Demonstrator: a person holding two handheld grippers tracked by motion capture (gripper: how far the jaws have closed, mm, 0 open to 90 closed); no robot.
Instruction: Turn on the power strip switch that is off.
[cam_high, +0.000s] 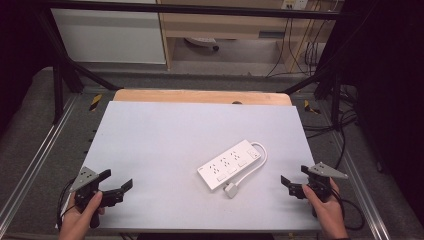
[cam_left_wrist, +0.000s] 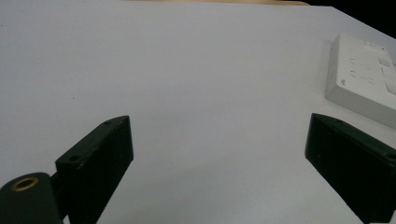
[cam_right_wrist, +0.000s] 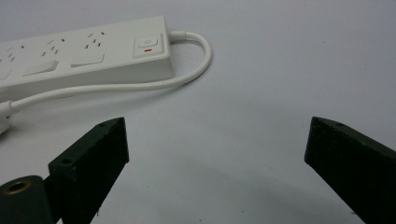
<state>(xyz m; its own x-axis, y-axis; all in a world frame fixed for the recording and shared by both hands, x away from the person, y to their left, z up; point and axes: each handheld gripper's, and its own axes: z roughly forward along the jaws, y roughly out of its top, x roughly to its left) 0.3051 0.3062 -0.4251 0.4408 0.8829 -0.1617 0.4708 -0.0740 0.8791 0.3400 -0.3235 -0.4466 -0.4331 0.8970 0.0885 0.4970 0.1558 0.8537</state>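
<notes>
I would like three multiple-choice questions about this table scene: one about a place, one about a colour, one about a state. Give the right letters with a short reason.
1. Where does the power strip lie on the table?
A. between the two hand-held grippers, nearer the right one
B. at the far left corner
C. under the left hand-held gripper

2. What colour is the power strip's cord?
A. black
B. white
C. red

3. How do the jaws of the right hand-held gripper stand?
A. shut on the cord
B. shut on nothing
C. open, with nothing between them

Answers: 1 A, the high view shows it right of centre; 2 B, the right gripper view shows a white cord; 3 C, bare table lies between the jaws.
</notes>
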